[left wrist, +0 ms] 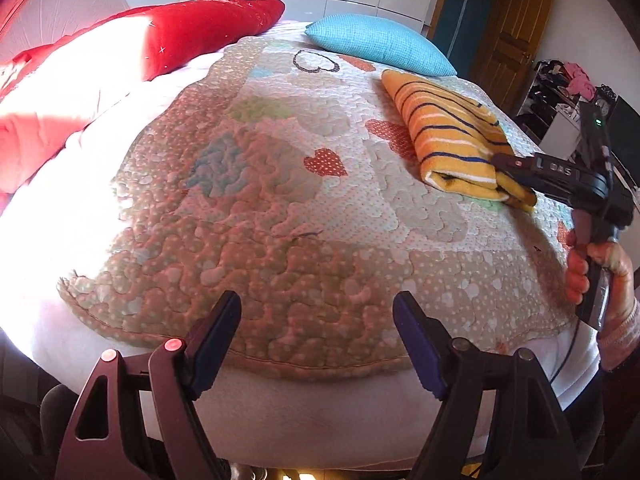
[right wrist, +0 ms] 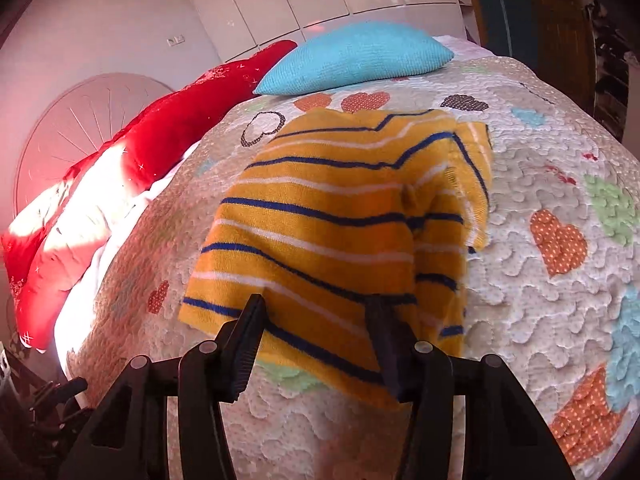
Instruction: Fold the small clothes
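Folded striped sweater on a quilted bed, both of your grippers at its near side.

The yellow striped sweater [right wrist: 332,216] lies folded on the heart-patterned quilt [left wrist: 280,208]. Your right gripper [right wrist: 316,344] straddles its near edge, jaws parted, pressing nothing. Your left gripper [left wrist: 318,344] hangs wide and empty over bare quilt.

left gripper [left wrist: 318,344] jaws wide apart, empty; right gripper [right wrist: 316,344] jaws parted, angled downward
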### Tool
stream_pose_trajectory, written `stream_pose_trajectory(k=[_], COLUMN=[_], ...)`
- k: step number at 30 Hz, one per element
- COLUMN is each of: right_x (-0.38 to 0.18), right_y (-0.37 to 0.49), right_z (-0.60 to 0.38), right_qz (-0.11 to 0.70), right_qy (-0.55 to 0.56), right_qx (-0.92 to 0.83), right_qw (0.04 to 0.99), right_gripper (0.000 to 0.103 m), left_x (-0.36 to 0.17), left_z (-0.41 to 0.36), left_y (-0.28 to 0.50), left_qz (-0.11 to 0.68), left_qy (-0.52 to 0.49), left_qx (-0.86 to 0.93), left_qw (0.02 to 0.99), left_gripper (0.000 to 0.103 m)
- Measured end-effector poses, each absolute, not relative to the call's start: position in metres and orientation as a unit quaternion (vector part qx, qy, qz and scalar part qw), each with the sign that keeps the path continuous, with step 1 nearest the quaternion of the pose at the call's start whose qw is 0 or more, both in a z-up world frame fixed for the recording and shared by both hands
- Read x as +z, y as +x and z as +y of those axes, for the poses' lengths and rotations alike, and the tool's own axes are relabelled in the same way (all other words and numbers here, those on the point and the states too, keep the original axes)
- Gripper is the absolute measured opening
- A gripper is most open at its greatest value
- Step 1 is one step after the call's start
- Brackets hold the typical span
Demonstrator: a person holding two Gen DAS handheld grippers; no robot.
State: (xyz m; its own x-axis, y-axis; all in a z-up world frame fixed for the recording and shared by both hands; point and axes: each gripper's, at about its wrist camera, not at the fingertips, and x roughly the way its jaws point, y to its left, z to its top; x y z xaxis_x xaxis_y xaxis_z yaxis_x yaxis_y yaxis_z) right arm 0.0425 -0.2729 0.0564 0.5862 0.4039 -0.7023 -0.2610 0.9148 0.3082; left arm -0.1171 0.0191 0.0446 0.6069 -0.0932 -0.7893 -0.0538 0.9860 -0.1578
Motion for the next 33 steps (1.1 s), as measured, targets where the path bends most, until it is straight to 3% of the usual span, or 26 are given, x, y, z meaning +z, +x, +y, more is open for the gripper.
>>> stream_pose_trajectory(k=[4,15,33], right_x=[0.07,0.044,0.032], right_y=[0.013,-0.027,-0.034], right_z=[-0.295,-0.323,-0.354], right_qz=[0.395,0.379,0.37], right_qy=[0.08,0.072,0.12], right_qx=[0.155,0.106,0.082], right_qw=[0.902,0.916,0.918], right_gripper=[0.075,0.075,0.083], left_x=[0.036,0.038,0.037], left_z=[0.024,-0.011,-0.059], left_y=[-0.113,-0.104,-0.094], left_qz=[0.454,0.466,0.48], left_qy=[-0.085,-0.031,0.025], left_qx=[0.003,0.006,-0.011], left_qw=[0.887,0.884,0.877], left_gripper=[0.078,0.078,0.078])
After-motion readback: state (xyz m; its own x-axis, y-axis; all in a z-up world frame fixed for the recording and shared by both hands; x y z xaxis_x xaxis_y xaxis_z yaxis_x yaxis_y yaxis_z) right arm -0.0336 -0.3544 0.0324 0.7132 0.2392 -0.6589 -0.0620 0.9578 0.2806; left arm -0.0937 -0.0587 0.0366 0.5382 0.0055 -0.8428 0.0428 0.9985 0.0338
